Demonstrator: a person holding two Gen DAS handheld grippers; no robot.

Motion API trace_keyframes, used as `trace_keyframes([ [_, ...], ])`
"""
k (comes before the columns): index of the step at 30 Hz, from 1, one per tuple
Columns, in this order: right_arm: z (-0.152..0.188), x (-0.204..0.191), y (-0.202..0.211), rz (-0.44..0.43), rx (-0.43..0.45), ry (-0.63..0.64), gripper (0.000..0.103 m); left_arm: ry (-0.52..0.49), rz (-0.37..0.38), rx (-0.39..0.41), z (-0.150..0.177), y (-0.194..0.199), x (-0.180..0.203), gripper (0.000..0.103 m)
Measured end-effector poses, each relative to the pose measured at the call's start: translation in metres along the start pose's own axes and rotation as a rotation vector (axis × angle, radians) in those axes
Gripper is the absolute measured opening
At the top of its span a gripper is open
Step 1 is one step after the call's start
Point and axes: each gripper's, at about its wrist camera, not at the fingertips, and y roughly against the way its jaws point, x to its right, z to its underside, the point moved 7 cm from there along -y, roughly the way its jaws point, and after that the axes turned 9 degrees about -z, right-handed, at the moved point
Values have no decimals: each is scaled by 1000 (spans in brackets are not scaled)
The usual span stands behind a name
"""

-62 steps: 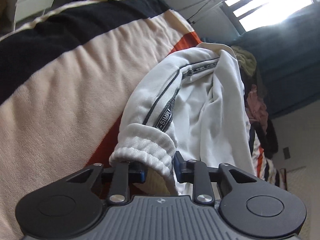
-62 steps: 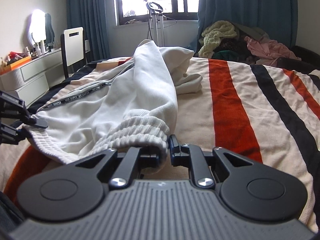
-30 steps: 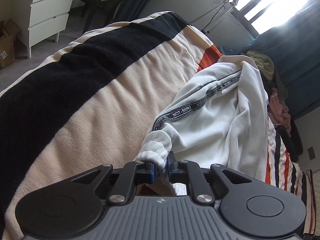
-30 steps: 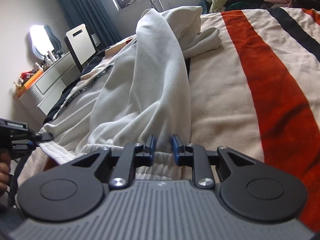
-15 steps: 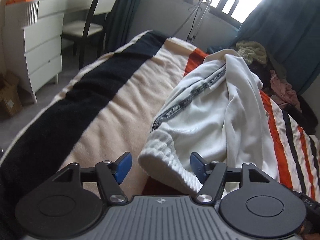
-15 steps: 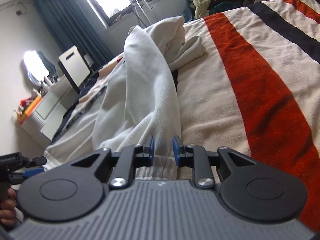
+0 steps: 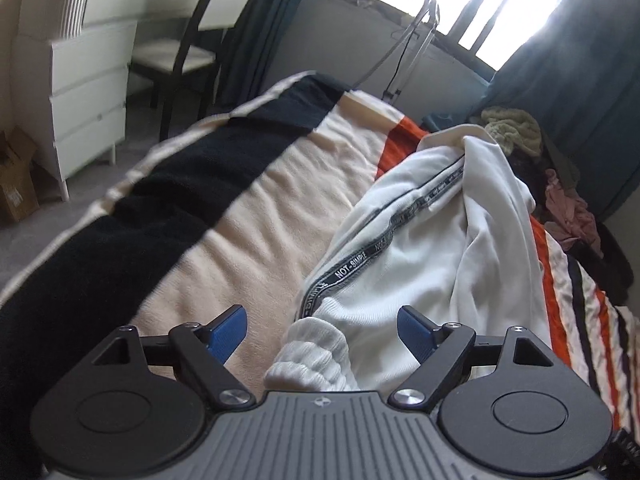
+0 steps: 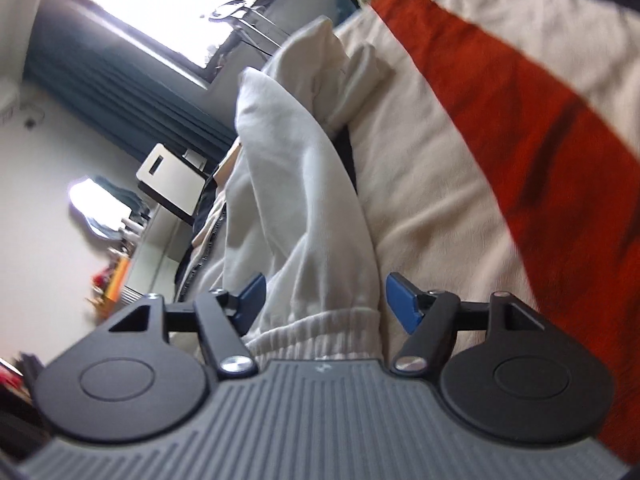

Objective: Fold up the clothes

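Note:
White track pants [image 7: 432,248] with a black lettered side stripe lie on the striped blanket [image 7: 256,216]. My left gripper [image 7: 322,330] is open, its blue pads wide apart on either side of one ribbed cuff [image 7: 312,364], which lies loose on the bed. My right gripper [image 8: 324,300] is open too, its pads astride the other ribbed cuff [image 8: 320,332] of the pants [image 8: 296,184]. Neither gripper holds cloth.
A white dresser [image 7: 76,76] and a chair [image 7: 180,52] stand left of the bed. A pile of other clothes [image 7: 560,196] lies at the far end by the dark curtains. A stand [image 7: 416,36] is under the window.
Both grippers have opened and let go of the cuffs. The left one opened first, the right one just now, and the right view has tilted.

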Motion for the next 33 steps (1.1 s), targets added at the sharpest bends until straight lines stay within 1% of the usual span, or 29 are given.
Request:
trace_keyframes([
  [1,0,5,-3,1,-7,-30,69,11,8,-17,1,-5,-1,82],
  [3,0,15,-8,-9,-17,-81,64,33,23,-52,2,-14,-2,76],
  [4,0,17,-10,-17,-23,-96,64,48,35,-72,3,-18,-3,74],
  [5,1,16,-12,-40,-34,-107,60,58,41,-92,6,-21,-4,71],
  [6,2,15,-14,-64,-46,-118,49,69,46,-111,8,-24,-5,68],
  [7,3,13,-16,-93,-56,-137,48,74,47,-123,9,-25,-6,66],
  [8,3,10,-16,-123,-50,-144,48,72,44,-127,11,-26,-7,61],
  [9,2,7,-15,-154,-41,-150,48,70,41,-132,13,-26,-7,60],
  [11,-2,-4,-9,-208,-9,-120,48,40,39,-136,15,-26,-5,60],
  [13,-6,-11,-4,-234,17,-104,48,15,38,-136,17,-25,-3,60],
  [15,-6,-6,-8,-186,10,-104,49,14,39,-139,18,-24,-3,60],
  [19,-2,12,-23,-87,-49,-108,49,-15,26,-147,21,-28,0,59],
  [20,-3,14,-23,-60,-43,-86,49,-25,10,-152,22,-30,1,55],
  [22,-6,12,-22,-17,-14,-17,49,-29,-15,-157,23,-33,1,53],
  [24,-10,5,-19,10,32,76,56,-13,-24,-153,22,-33,0,49],
  [25,-7,7,-24,-19,2,46,56,-7,-20,-148,21,-32,0,48],
  [26,-4,10,-30,-56,-37,3,56,-1,-15,-143,21,-31,0,42],
  [27,0,11,-34,-76,-62,-19,56,5,-10,-137,20,-30,1,32],
  [28,4,12,-38,-93,-85,-37,56,14,-2,-126,19,-28,1,29],
  [30,7,6,-39,-99,-102,-30,56,24,2,-86,12,-23,2,17],
  [31,9,3,-39,-109,-114,-41,55,25,2,-63,6,-20,2,15],
  [33,14,-2,-38,-168,-139,-118,50,29,4,-18,-4,-15,1,14],
])
